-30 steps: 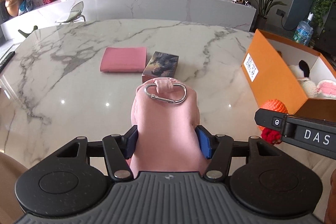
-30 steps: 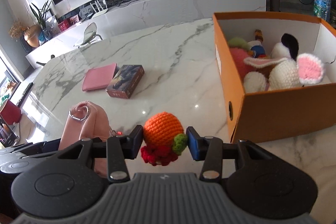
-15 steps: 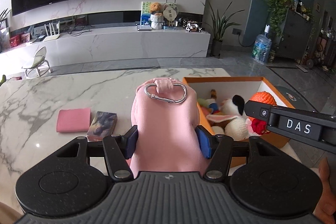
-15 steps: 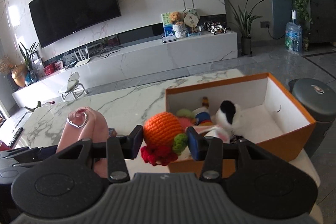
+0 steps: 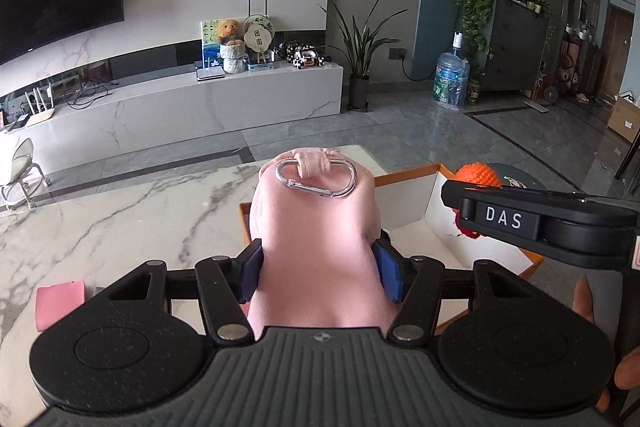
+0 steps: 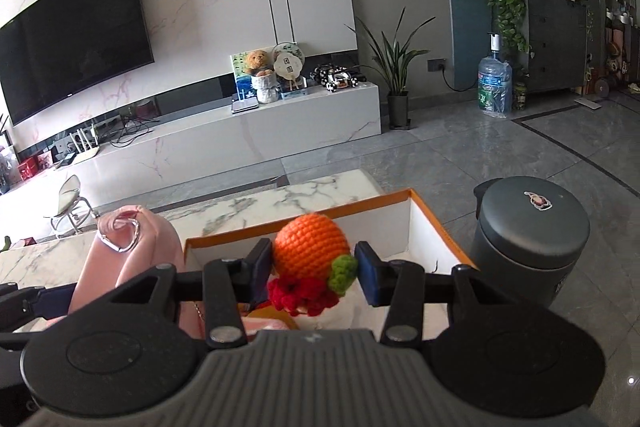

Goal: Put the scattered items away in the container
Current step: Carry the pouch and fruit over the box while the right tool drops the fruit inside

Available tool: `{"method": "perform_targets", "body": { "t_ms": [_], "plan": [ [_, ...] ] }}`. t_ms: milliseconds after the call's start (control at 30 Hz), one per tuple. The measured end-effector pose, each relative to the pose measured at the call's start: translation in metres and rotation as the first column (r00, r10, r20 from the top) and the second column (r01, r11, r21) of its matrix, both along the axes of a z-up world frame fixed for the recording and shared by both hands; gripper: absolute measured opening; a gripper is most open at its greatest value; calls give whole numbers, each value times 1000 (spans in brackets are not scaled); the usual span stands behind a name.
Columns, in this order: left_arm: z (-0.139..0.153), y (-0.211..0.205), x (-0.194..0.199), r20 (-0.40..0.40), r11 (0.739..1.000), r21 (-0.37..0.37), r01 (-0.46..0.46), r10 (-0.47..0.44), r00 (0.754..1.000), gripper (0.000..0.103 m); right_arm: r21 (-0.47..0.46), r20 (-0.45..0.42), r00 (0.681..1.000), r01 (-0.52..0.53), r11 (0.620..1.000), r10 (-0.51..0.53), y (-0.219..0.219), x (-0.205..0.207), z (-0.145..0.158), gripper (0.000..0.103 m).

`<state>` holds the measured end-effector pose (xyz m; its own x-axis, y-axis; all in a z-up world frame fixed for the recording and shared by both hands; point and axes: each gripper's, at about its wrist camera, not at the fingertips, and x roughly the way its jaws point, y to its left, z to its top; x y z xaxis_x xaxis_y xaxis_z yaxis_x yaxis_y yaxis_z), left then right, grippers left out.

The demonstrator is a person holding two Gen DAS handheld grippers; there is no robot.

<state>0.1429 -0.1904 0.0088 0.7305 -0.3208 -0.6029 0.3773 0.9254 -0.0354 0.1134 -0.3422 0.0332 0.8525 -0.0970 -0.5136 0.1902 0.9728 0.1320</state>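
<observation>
Both hands are up over the orange box [image 6: 436, 227] at once; the left tool [image 5: 320, 267] is clenched on a soft pink pouch [image 5: 316, 227] with a silver carabiner [image 5: 316, 179] at its top, and the right tool [image 6: 314, 273] is clamped around a crocheted orange toy [image 6: 310, 247], blue pads pressing either side; both loads hang clear of the marble surface [image 5: 120, 219], the toy over the box's open mouth, the pouch at its near left corner; here's the worry, as I see it: the two tools sit side by side, the right one's black body crossing just beside the left one's, so letting go together could knock one against the other; the pouch is bulky and floppy, and I'd guess it could catch the box's rim and slump back onto the surface; the toy is round and could bounce off what already lies inside, though most of the box's contents are hidden from here; both tools tilt moderately downward, pointing over the box towards the room beyond; a pink cloth [image 5: 60, 301] waits on the surface at the left, not yet tidied.
</observation>
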Motion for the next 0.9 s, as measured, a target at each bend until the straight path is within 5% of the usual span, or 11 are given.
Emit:
{"method": "perform_targets", "body": {
  "t_ms": [233,433,900],
  "plan": [
    [-23,-25,35,-50,999,48,23,-21,999,67,24,-92,993,72,997,-70,-44,41,-40,48],
    [-46,-43,59,-104,997,56,47,-41,994,67,44,-202,979,37,998,-27,-59,54,-78,48],
    [-59,-49,68,-141,1000,18,14,-11,990,67,20,-315,948,-42,999,47,-51,66,-103,49]
  ]
}}
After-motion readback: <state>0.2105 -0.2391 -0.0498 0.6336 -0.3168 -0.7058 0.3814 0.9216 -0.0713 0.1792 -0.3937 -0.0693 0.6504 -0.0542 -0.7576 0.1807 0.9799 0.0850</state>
